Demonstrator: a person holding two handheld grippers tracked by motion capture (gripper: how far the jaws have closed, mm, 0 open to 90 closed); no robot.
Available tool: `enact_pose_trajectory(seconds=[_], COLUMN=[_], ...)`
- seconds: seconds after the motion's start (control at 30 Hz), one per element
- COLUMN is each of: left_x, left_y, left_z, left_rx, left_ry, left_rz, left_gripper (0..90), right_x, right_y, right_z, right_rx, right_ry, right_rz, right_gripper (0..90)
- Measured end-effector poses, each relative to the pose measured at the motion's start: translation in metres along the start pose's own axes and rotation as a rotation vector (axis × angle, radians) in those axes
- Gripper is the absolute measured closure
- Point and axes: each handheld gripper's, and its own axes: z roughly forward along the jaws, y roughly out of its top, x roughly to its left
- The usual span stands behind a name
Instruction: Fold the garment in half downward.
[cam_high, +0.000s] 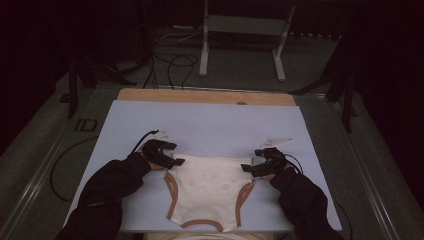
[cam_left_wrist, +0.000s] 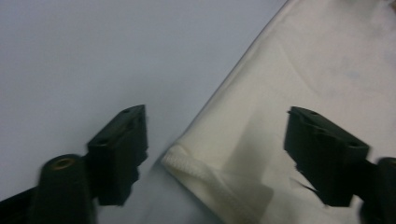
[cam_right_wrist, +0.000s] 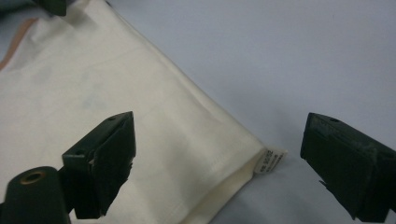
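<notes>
On the pale blue tabletop (cam_high: 210, 125) a cream baby bodysuit (cam_high: 207, 187) with tan-trimmed leg openings is spread flat, its straight upper edge toward twelve o'clock and its snap end toward six o'clock at the near edge. At about nine o'clock of the garment, the left hand-held gripper (cam_high: 176, 161) is held by a dark-sleeved arm at the upper left corner. In the left gripper view its jaws are seen standing apart, one over the bare tabletop and one over the fabric, with the stitched corner (cam_left_wrist: 180, 161) lying between them, untouched as far as can be judged. At about three o'clock, the right hand-held gripper (cam_high: 248, 169) is set at the opposite corner. Its jaws are spread wide, the folded corner and a small white label (cam_right_wrist: 271, 161) lying between them, apparently unpinched.
</notes>
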Motion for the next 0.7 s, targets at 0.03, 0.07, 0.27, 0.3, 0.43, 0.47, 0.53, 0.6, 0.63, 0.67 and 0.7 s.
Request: enact_pose_trajectory(seconds=[0.03, 0.07, 0.27, 0.3, 0.43, 0.47, 0.53, 0.6, 0.63, 0.67, 0.7], left_x=[0.0, 0.001, 0.003, 0.004, 0.005, 0.005, 0.006, 0.005, 0.005, 0.005, 0.005], left_y=[0.0, -0.001, -0.005, -0.005, -0.007, -0.008, -0.008, -0.009, -0.009, -0.009, -0.009], left_z=[0.0, 0.002, 0.004, 0.004, 0.004, 0.003, 0.003, 0.002, 0.002, 0.001, 0.001], left_rx=[0.0, 0.011, 0.031, 0.031, 0.038, 0.033, 0.032, 0.031, 0.037, 0.039, 0.039], left_ry=[0.0, 0.0, 0.013, 0.013, 0.011, 0.014, 0.019, 0.029, 0.021, 0.02, 0.02], left_rz=[0.0, -0.003, -0.005, -0.004, -0.004, -0.006, -0.008, -0.009, -0.008, -0.008, -0.008], left_gripper=[27.8, 30.5, 40.4, 41.5, 49.0, 51.5, 54.8, 58.9, 60.9, 62.5, 65.0], right_x=[0.0, -0.002, -0.006, -0.006, -0.008, -0.008, -0.008, -0.008, -0.007, -0.007, -0.007], right_y=[0.0, -0.002, -0.006, -0.006, -0.008, -0.008, -0.008, -0.007, -0.007, -0.007, -0.006], right_z=[0.0, 0.003, 0.014, 0.014, 0.016, 0.017, 0.017, 0.017, 0.017, 0.017, 0.016], right_rx=[0.0, 0.015, 0.054, 0.063, 0.079, 0.088, 0.099, 0.099, 0.102, 0.105, 0.11], right_ry=[0.0, 0.006, 0.008, 0.01, 0.013, 0.015, 0.017, 0.019, 0.016, 0.016, 0.012], right_rz=[0.0, 0.002, 0.006, 0.006, -0.002, 0.002, -0.008, -0.009, -0.013, -0.016, -0.02], right_gripper=[10.2, 10.2, 14.1, 14.8, 19.9, 23.3, 26.5, 36.5, 39.7, 41.7, 49.5])
